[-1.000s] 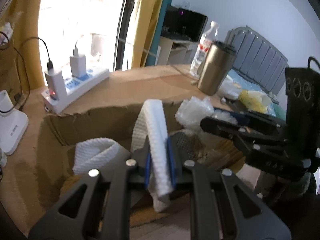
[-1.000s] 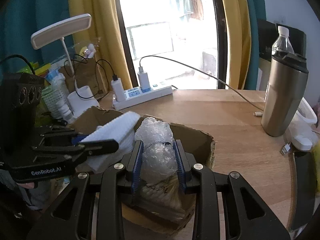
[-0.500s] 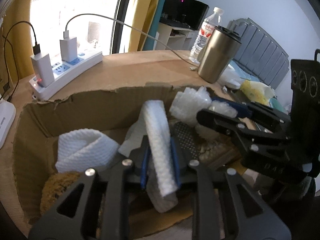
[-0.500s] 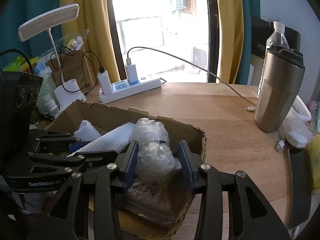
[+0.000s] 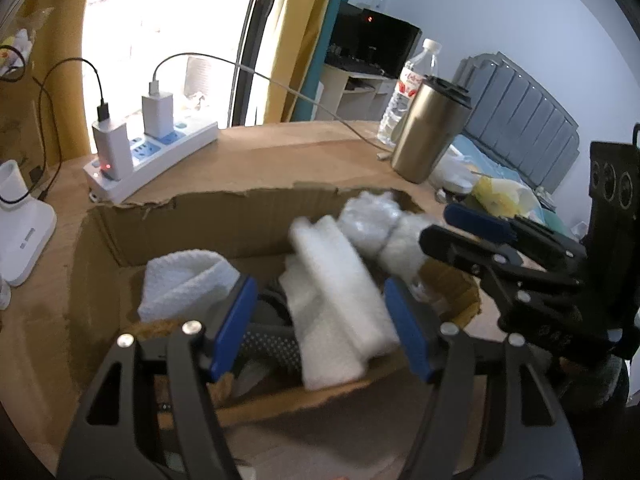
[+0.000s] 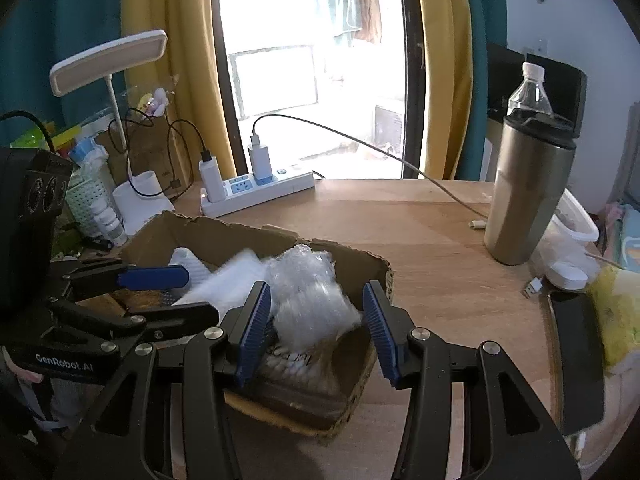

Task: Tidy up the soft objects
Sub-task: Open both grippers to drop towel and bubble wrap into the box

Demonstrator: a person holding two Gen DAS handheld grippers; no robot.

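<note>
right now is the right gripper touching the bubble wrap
Apart. The right wrist view shows the right gripper open, with gaps between both blue pads and the bubble wrap.

Window (image 6: 276, 32) totally blown out with daylight, room's dimmer; heavy fisheye warp with black corners, foam sheet (image 5: 340, 300) motion-blurred.

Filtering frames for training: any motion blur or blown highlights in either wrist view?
Left wrist view: the white foam sheet between the open left gripper is motion-blurred, and the window is blown out. Right wrist view: the clear bubble-wrap bundle is smeared too, and the window is overexposed; the steel tumbler stays sharp.
</note>
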